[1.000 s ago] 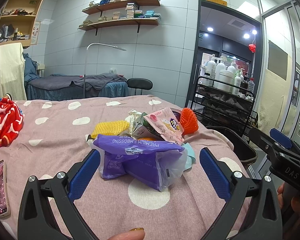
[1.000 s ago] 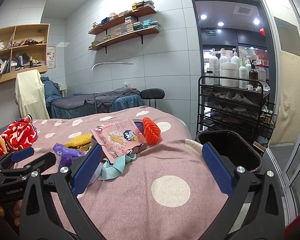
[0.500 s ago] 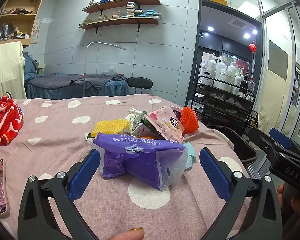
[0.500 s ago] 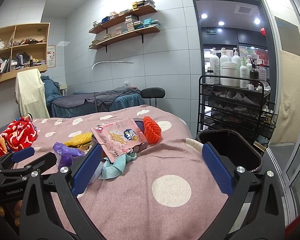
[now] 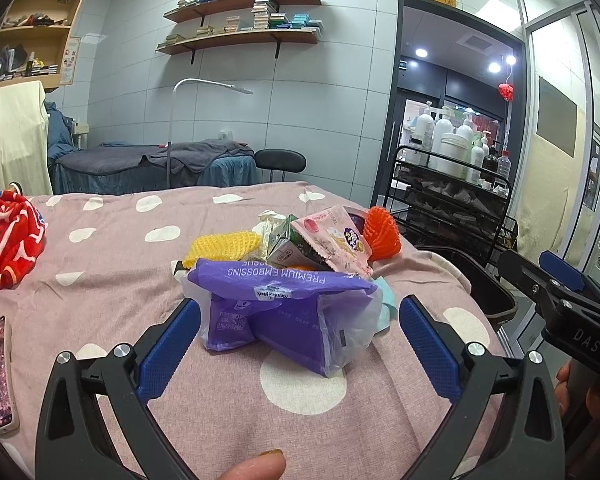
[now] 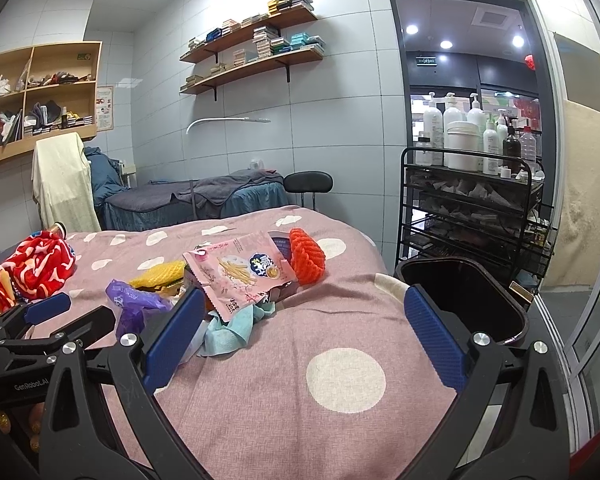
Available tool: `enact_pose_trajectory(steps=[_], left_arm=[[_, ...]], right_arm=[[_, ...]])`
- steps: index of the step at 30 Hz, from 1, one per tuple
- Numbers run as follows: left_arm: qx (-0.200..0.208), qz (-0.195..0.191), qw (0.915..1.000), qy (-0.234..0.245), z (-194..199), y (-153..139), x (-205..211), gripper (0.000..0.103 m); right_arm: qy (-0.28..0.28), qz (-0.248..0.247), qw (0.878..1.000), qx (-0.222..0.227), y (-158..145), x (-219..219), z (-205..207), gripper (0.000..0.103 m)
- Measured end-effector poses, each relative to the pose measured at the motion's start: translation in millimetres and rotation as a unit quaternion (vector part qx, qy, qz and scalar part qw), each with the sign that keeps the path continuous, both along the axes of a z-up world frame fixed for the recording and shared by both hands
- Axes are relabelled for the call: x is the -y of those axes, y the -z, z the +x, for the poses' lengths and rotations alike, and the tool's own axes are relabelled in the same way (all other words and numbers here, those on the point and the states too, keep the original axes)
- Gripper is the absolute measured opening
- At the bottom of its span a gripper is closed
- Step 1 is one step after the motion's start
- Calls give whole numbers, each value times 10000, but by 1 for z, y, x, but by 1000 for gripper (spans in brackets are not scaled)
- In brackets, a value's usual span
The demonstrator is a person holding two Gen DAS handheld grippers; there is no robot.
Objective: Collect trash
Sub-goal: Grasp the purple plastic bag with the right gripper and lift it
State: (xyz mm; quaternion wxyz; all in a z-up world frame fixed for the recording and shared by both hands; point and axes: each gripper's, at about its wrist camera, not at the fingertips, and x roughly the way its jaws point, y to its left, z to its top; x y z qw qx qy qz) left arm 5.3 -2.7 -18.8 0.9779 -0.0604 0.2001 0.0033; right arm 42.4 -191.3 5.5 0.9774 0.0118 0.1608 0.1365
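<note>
The left gripper has its fingers wide apart around the purple bag on the bed. The thin bag could slip or pull the pink snack pack down. The right gripper, also apart, holds nothing. The black bin waits at 2 o'clock.

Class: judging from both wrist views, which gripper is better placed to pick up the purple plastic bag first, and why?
Probably the left. The left gripper is open with the purple plastic bag between its fingers. The right gripper is open over bare bedspread, nearer the black bin.
</note>
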Motion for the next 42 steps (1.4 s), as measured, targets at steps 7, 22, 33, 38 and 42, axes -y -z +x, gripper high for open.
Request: enact_pose_trajectory(steps=[7,22,33,38,42], left_arm=[[-425,-54,9991,9,6,15,-28,98],[-1039,-415,9926,-463,8,28,-96,98],[-1103,-395,9917,-536,10,32,-104,98],[-1138,-479,9912,-487,13,34,-108,98],[-1159,-419,9918,-347,18,34,-105,98]], right_arm=[[-940,-195,9927,-733,9,-26,25,99],[-2756,-1504,9428,-1118,21,-132,64,98],[-3201,-2130,9147,-1248,38,-168,69,26],[-3279,-1779,9201,-1195,29,-162,67,20],[-3233,-1518,9281,-1052,16,-155,61,20]])
